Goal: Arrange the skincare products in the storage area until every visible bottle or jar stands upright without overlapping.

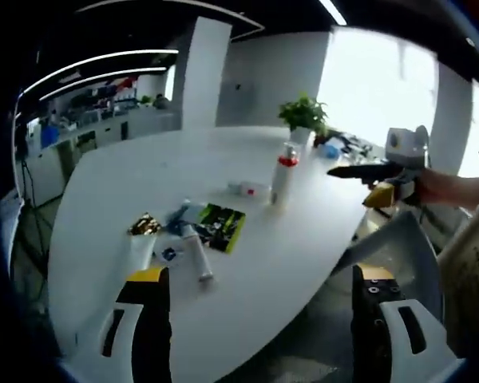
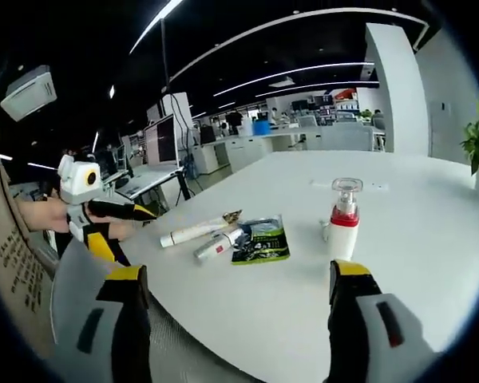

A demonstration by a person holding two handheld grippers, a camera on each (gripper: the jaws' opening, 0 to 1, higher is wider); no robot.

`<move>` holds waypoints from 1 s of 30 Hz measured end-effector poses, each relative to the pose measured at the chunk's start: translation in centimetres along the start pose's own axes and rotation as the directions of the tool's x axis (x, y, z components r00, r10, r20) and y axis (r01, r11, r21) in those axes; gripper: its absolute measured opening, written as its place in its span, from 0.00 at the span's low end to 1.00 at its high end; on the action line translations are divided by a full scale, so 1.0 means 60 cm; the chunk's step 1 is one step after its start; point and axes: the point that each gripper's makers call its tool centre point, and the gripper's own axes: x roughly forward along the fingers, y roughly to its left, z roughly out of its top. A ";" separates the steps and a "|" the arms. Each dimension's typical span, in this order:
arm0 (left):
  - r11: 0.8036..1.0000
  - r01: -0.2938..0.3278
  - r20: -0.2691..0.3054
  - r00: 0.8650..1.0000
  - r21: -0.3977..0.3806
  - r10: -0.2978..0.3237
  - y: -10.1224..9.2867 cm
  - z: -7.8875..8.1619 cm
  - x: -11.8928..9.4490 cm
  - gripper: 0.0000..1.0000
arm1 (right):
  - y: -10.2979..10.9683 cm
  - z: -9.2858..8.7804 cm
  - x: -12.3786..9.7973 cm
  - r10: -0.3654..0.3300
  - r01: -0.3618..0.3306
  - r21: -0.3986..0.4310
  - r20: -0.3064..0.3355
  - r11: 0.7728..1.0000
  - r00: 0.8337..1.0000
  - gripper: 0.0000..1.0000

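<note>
A white bottle (image 1: pixel 284 174) with a red band and clear cap stands upright on the white table (image 1: pixel 223 152). Nearer me, two white tubes (image 1: pixel 196 254) lie flat beside a green and black packet (image 1: pixel 221 226) and a gold wrapper (image 1: pixel 144 224). A small white box (image 1: pixel 251 189) lies next to the bottle. My left gripper (image 1: pixel 259 319) is open over the near table edge, holding nothing. In the right gripper view the bottle (image 2: pixel 344 227) stands ahead, with the tubes (image 2: pixel 193 231) and packet (image 2: pixel 260 239) to its left. My right gripper (image 2: pixel 239 319) is open and short of them.
A potted plant (image 1: pixel 303 116) and small clutter sit at the table's far end. A white chair (image 1: pixel 399 243) stands at the table's edge. The right gripper (image 1: pixel 366 171) hovers past the bottle; the left gripper (image 2: pixel 116 210) appears beyond the table edge. Desks and monitors (image 2: pixel 164 140) stand behind.
</note>
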 end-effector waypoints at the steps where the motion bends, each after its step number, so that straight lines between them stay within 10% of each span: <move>1: 1.000 -0.008 0.011 1.000 -0.009 0.008 0.003 0.001 -0.006 0.92 | 0.002 -0.002 0.000 -0.001 0.001 0.001 -0.002 1.000 1.000 0.94; 30: 0.994 -0.095 -0.027 0.995 -0.055 0.094 0.070 -0.002 -0.008 0.90 | 0.006 -0.026 0.000 -0.020 0.019 -0.032 -0.032 0.999 0.999 0.92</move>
